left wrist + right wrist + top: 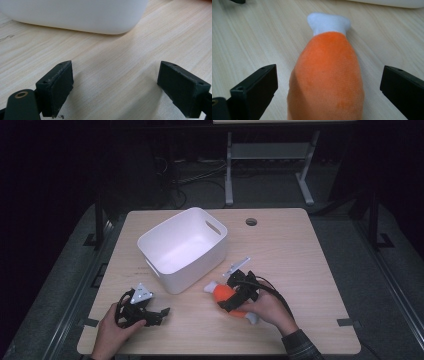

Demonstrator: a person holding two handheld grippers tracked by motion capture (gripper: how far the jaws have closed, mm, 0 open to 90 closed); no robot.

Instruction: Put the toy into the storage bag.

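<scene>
The right tongs [325,92] stood apart astride the orange plush toy [327,75], which lay on the desk [300,250] beside the white bin [182,247]; closing squarely on its thick middle seemed best. The left tongs [115,87] rested apart, empty

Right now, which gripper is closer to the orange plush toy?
The right gripper. Its open jaws sit on either side of the orange plush toy, not yet squeezing it. The left gripper rests open on the table, off to the toy's left, below the white bin.
</scene>
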